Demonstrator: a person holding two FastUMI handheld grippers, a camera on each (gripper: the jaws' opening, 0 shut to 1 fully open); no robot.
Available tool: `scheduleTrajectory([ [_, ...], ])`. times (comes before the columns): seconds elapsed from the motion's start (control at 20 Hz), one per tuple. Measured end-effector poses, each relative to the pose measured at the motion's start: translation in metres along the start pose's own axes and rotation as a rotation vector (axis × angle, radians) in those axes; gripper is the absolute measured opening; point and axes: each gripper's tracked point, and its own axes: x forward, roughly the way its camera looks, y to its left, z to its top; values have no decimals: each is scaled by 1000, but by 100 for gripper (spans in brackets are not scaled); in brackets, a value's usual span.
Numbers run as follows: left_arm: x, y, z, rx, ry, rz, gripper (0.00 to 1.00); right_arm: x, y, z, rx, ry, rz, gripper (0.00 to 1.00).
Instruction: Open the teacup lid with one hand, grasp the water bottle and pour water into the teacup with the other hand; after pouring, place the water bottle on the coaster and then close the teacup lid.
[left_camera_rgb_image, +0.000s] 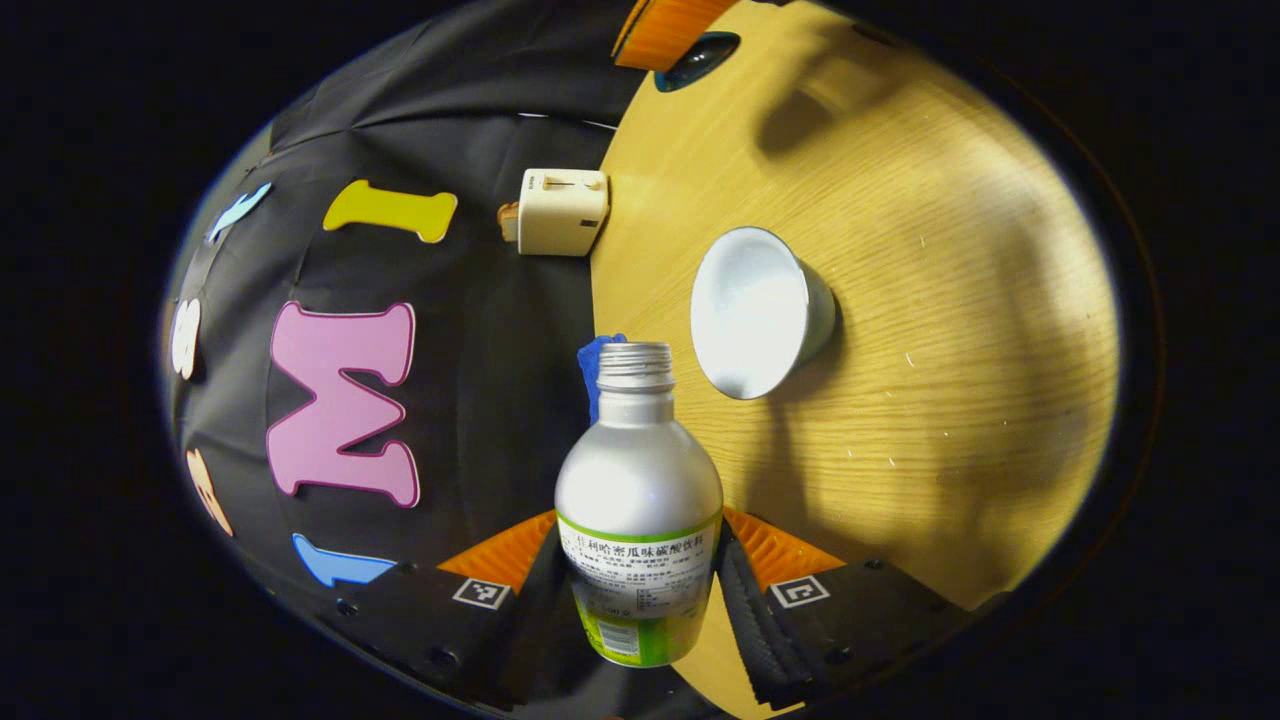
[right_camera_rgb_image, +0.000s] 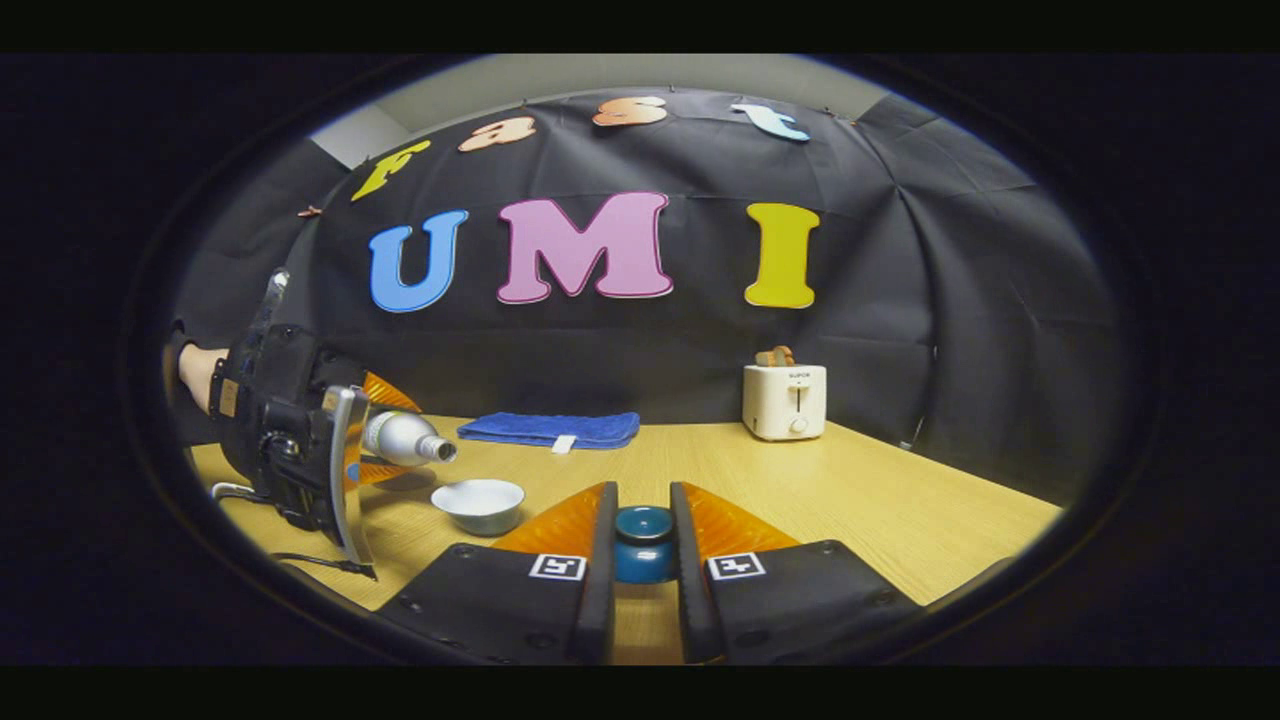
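The water bottle (left_camera_rgb_image: 638, 520) is being held by the left gripper (left_camera_rgb_image: 640, 580), both fingers being pressed against its labelled lower body. The bottle is uncapped, its threaded mouth being left open, and whether any liquid is inside cannot be told through the silver wall. In the right gripper view the same bottle (right_camera_rgb_image: 405, 438) is being shown tipped nearly level, its mouth being aimed toward the teacup (right_camera_rgb_image: 482, 504) and hanging just above and to the side of the rim, without touching it. No stream is being seen between mouth and cup. The teacup (left_camera_rgb_image: 755, 312) is standing uncovered on the wooden table (left_camera_rgb_image: 950, 330); its inside is being seen as plain white, and whether water is lying in it cannot be told. The teacup lid (right_camera_rgb_image: 643, 543), a dark blue piece, is being gripped between the narrowed fingers of the right gripper (right_camera_rgb_image: 643, 560), low over the table (right_camera_rgb_image: 900, 510) and near the cup. A hand (right_camera_rgb_image: 198, 372) is being glimpsed behind the left gripper's body. Farther back, a folded blue towel (right_camera_rgb_image: 548, 429) is lying flat near the wall, and a cream toaster (right_camera_rgb_image: 785, 400) with bread in its slot is standing well apart from the cup; the toaster (left_camera_rgb_image: 560, 210) is also being seen at the table's edge in the left gripper view.
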Motion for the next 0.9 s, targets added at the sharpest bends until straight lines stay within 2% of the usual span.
scheduleTrajectory([
  [0.15,4,-2,7,88,8,-21,80,0,2,0,0,1,12,24],
  [0.2,3,-5,7,108,10,-34,79,-1,3,-1,-1,1,14,29],
  [0.4,2,-12,3,187,52,-84,80,0,1,0,-1,0,11,29],
  [0.5,1,-11,3,206,56,-83,79,0,3,0,-1,-1,13,24],
  [0.9,-6,-12,6,321,94,-88,79,-1,5,-1,-2,0,31,24],
])
